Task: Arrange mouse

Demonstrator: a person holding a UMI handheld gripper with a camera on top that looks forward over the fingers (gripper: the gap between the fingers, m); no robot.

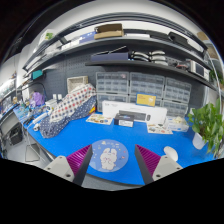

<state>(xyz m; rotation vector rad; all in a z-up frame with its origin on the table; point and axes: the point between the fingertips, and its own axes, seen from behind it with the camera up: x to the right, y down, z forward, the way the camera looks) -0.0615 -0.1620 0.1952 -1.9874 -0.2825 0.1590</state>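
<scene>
Gripper (109,163) jaws wide, holding nothing. Round patterned mouse pad (108,154) on blue bench (60,140) between the fingers. Small white mouse (171,154) just right of right finger. Checkered cloth (68,106) well beyond, left.

A blue mat (95,137) is covering the table. A pale disc (108,155) is showing a faint blue pattern. Purple pads (148,158) are lining the grey fingers. A checked red-and-white cloth (68,106) is lying behind. A green plant (210,123) is standing beside white boxes (133,109).
</scene>
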